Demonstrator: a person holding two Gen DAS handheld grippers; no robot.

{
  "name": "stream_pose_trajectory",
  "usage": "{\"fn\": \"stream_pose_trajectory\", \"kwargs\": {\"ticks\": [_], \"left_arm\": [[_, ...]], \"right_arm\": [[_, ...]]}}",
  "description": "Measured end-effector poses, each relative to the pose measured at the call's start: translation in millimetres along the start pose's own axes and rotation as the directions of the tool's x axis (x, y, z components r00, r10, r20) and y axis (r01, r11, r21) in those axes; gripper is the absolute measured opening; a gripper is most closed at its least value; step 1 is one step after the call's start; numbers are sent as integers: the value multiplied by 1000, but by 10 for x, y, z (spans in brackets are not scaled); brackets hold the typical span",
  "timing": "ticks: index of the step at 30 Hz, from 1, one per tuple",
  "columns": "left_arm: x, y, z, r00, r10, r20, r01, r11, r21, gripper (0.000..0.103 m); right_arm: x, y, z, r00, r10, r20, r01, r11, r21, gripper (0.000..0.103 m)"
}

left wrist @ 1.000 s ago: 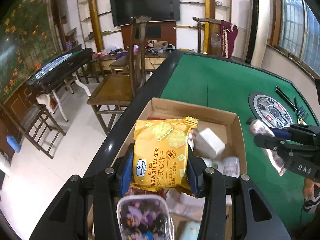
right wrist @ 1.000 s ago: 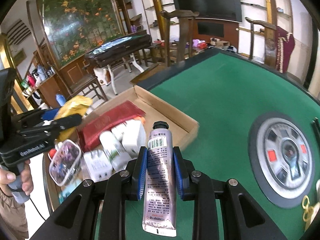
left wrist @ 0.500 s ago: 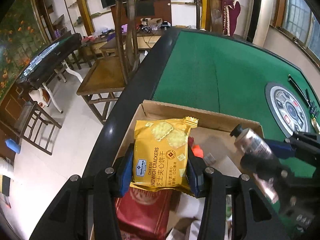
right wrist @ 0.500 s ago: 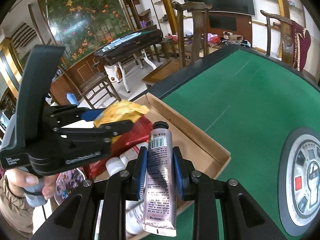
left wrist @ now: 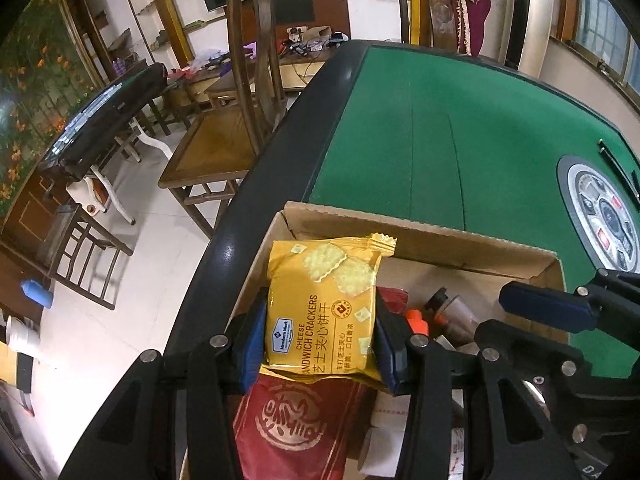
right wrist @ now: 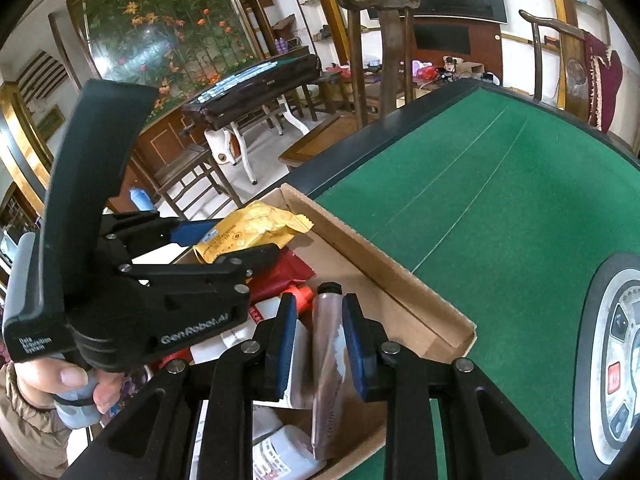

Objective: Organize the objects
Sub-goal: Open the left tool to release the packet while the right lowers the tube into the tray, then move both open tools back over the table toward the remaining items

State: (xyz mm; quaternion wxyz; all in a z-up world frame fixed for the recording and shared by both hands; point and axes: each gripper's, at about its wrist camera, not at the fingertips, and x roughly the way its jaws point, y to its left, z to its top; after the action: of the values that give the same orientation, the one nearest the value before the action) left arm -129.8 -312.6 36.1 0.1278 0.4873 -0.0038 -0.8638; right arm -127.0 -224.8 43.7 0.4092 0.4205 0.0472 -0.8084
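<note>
An open cardboard box (left wrist: 420, 236) (right wrist: 384, 280) sits at the left edge of the green table (left wrist: 440, 120). My left gripper (left wrist: 320, 308) (right wrist: 248, 240) is shut on a yellow cheese cracker packet (left wrist: 320, 304) (right wrist: 256, 228), held above the box's far left corner over a red pouch (left wrist: 296, 420) (right wrist: 284, 276). My right gripper (right wrist: 320, 304) (left wrist: 492, 312) is over the box's right half, shut on a silver hand-cream tube (right wrist: 328, 344) (left wrist: 454, 314). The tube is turned edge-on, cap forward, against the right pad.
In the box lie an orange-capped item (right wrist: 302, 294) and white bottles (right wrist: 280, 452). A round control panel (left wrist: 600, 216) is set into the felt to the right. A wooden chair (left wrist: 240, 80) stands beyond the table's left rim. A hand (right wrist: 72, 380) grips the left tool.
Both grippers have moved in over the box, the left one carrying the packet toward its far end. The tube has twisted from face-on to edge-on and sits lower between the right pads.
</note>
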Motion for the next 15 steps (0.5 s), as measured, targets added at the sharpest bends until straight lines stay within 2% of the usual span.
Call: {"fn": "stream_pose_trajectory", "kwargs": {"ticks": [5,8,10,13,15], "left_arm": [[11,-45,-10,1000,23,5,-23,1000,9,46],[-21,-64,-23,999,43,11,-43,999,12,57],[-54,-72,-38,999,47,20,-48,999,13,64],[-128,-75,-88,999,40,18,-40,999,6,66],[-193,-67,-122,999,32,17,-32,999,-2,66]], "right_arm": [[-101,6,-15,1000,-8,23,8,1000,-14,26],[-186,21,-36,999,-11,35,11,1000,-19,28],[-256,36,-68,999,-14,46,15,1000,-24,34],[-409,19,-153,998,-18,64,19,1000,-14,58],[-561,-19,-238,996,-12,84,12,1000,0,78]]}}
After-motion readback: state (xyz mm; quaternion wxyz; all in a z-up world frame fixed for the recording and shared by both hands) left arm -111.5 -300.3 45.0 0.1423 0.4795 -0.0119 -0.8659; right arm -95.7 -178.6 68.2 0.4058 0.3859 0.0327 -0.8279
